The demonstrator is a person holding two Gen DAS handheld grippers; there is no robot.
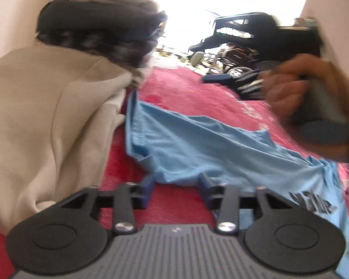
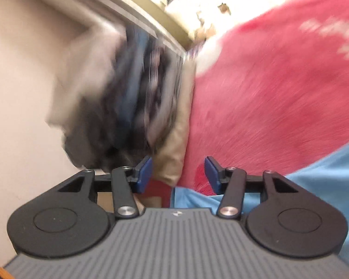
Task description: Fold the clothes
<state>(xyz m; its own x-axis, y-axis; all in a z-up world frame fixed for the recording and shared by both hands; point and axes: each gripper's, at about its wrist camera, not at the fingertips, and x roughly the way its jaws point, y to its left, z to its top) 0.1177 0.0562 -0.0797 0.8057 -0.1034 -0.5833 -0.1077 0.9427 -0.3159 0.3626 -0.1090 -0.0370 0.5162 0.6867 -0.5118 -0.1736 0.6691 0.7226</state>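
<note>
A light blue T-shirt (image 1: 209, 148) with a dark print (image 1: 314, 203) lies crumpled across a red blanket (image 1: 186, 93). My left gripper (image 1: 176, 187) sits low at the shirt's near edge, open, with nothing between its blue pads. A hand (image 1: 288, 88) at the right of the left wrist view holds the other gripper's grey body. In the right wrist view my right gripper (image 2: 178, 174) is open and holds nothing, above the edge of the blue shirt (image 2: 325, 181) and the red blanket (image 2: 267, 104). That view is blurred.
A large beige garment (image 1: 46, 116) lies heaped at the left, with dark patterned clothes (image 1: 97, 30) stacked behind it against a pale wall. The same stack (image 2: 128, 93) is smeared in the right wrist view. Dark furniture and clutter (image 1: 244, 34) stand beyond the blanket.
</note>
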